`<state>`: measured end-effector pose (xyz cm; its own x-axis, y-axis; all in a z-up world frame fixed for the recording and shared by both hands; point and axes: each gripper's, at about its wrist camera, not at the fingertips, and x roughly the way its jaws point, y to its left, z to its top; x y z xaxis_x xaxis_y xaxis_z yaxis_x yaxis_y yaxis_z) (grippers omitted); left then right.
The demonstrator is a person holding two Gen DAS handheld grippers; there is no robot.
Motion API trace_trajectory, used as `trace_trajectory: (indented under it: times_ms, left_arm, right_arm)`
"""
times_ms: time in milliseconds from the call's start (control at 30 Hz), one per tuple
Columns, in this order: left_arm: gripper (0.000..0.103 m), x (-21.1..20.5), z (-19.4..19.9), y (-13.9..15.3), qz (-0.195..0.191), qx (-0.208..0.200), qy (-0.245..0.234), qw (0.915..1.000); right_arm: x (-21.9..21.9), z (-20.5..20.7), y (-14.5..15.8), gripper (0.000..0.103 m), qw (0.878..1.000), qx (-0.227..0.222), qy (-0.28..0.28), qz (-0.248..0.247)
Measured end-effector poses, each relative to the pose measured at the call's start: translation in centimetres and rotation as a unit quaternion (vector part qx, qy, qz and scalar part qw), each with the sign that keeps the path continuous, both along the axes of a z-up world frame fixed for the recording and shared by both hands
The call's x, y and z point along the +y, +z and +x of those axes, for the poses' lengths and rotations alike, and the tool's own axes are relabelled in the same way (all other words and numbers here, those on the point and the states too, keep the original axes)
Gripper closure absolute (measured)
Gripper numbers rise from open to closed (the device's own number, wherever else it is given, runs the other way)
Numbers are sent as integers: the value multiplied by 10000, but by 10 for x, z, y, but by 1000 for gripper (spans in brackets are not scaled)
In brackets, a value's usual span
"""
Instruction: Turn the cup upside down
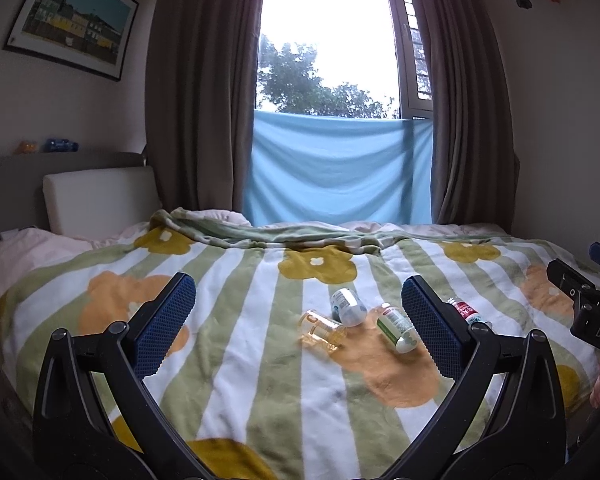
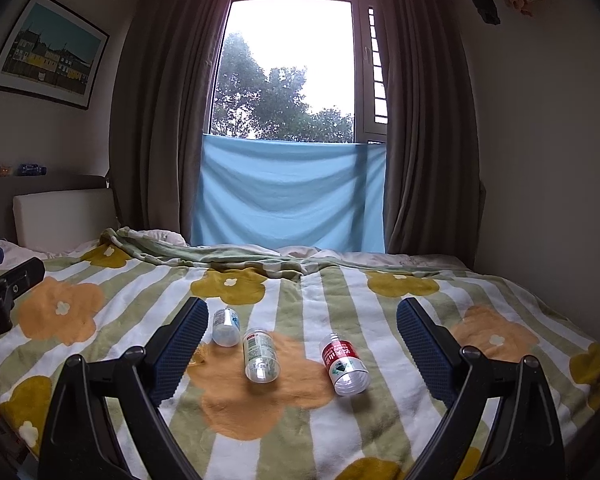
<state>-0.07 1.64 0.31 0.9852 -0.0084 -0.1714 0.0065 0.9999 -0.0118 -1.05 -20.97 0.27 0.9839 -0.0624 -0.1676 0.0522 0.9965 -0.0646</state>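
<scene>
A clear yellow-tinted cup (image 1: 322, 330) lies on its side on the flowered blanket (image 1: 240, 360), mouth toward the camera. My left gripper (image 1: 298, 284) is open above the blanket, short of the cup, which shows between the blue pads. In the right wrist view only a sliver of the cup (image 2: 199, 354) shows beside the left finger. My right gripper (image 2: 302, 305) is open and holds nothing. Each gripper appears at the edge of the other's view: the right gripper (image 1: 580, 276) and the left gripper (image 2: 4, 266).
Three small bottles lie by the cup: a white one (image 1: 346, 306), a green-labelled one (image 1: 396, 330) and a red-labelled one (image 2: 344, 362). A bunched blanket fold (image 1: 260, 236) crosses the far side. A headboard cushion (image 1: 100, 200) is on the left, with curtains and a window behind.
</scene>
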Motion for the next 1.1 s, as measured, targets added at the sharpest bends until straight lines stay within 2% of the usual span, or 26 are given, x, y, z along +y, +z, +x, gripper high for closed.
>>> trace_trajectory:
  times_ms: [800, 1100]
  left_arm:
    - [0, 0, 1, -1, 22, -26, -33, 10000]
    - [0, -4, 10, -2, 86, 128, -135, 9998]
  right_arm:
    - [-3, -1, -4, 9, 10000, -60, 5, 71]
    - [-9, 8, -5, 9, 9999, 42, -29, 158]
